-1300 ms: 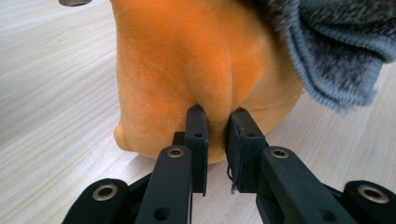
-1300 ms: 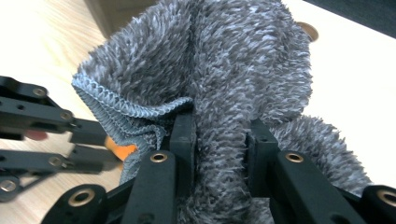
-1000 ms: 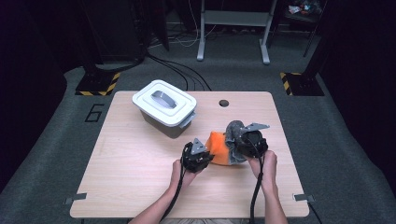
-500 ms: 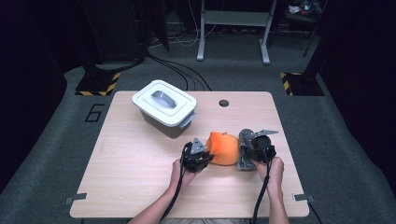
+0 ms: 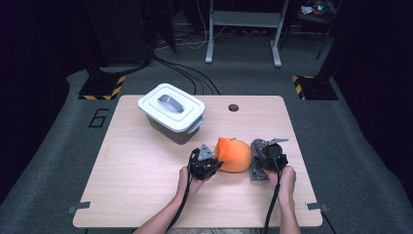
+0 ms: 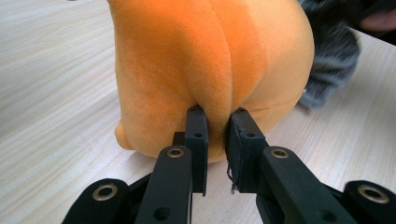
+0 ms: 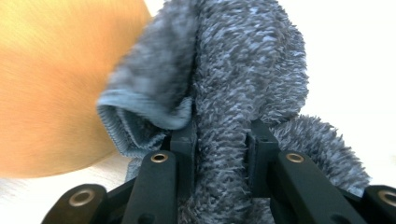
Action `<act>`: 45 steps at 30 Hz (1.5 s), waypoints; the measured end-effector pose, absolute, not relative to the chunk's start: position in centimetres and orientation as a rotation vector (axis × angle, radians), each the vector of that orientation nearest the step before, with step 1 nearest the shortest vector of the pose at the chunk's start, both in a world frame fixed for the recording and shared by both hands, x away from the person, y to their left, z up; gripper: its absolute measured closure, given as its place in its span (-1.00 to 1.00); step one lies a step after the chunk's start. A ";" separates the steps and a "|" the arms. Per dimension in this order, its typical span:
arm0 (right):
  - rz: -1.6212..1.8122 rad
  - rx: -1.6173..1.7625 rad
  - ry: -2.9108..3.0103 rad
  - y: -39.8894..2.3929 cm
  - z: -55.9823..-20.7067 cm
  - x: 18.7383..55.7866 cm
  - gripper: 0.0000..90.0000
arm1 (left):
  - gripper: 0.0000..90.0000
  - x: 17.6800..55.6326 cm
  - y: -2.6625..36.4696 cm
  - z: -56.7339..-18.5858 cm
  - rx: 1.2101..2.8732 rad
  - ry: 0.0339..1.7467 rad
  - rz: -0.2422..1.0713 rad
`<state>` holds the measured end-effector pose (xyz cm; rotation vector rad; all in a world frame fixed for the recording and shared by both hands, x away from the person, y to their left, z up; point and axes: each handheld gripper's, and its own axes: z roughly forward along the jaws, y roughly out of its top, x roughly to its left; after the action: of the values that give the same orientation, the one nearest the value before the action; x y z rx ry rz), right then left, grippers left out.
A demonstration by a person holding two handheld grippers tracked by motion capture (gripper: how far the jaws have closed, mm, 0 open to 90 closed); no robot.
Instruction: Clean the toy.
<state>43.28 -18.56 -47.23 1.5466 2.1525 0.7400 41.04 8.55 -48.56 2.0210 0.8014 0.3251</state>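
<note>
Near the table's point(image 5: 146, 195) front edge, my left gripper point(image 6: 217, 122) pinches the orange plush point(image 5: 234, 155); just right, my right gripper point(image 7: 219, 135) lies level, jaws clamped on the grey cloth point(image 7: 233, 93).

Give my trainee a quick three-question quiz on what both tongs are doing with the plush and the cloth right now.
1. True or false: the left tongs are shut on a fold of the orange plush.
2. What do the right tongs hold? A) the bin's lid B) a grey cloth C) nothing
3. In the high view, what stands on the table beyond the plush, toward its far left corner?

Key
1. True: the pads pinch the plush near its base.
2. B: the grey cloth sits clamped between the pads, next to the plush.
3. A white-lidded bin, closed, apart from both tongs.
</note>
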 end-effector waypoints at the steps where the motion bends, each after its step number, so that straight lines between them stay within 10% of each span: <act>1: 0.750 1.537 2.135 -18.7 -46.5 43.0 0.54 | 0.77 41.0 8.6 -48.6 2.021 0.802 0.325; 18: 0.888 1.323 2.201 -13.9 -42.0 41.7 0.54 | 0.73 41.1 8.6 -48.7 2.024 0.794 0.332; 28: 0.897 1.335 2.196 -14.6 -42.5 42.3 0.54 | 0.07 41.2 8.9 -48.8 2.012 0.830 0.352; 35: 0.899 1.355 2.194 -14.8 -42.6 42.6 0.54 | -0.03 41.2 8.4 -49.2 2.068 0.760 0.408; 45: 0.899 1.348 2.185 -14.9 -42.7 43.1 0.54 | 0.74 41.4 7.7 -49.5 2.088 0.740 0.466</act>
<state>43.06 -14.90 -42.75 1.3483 2.1853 0.8989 41.36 7.65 -49.52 2.0877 0.7398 0.4658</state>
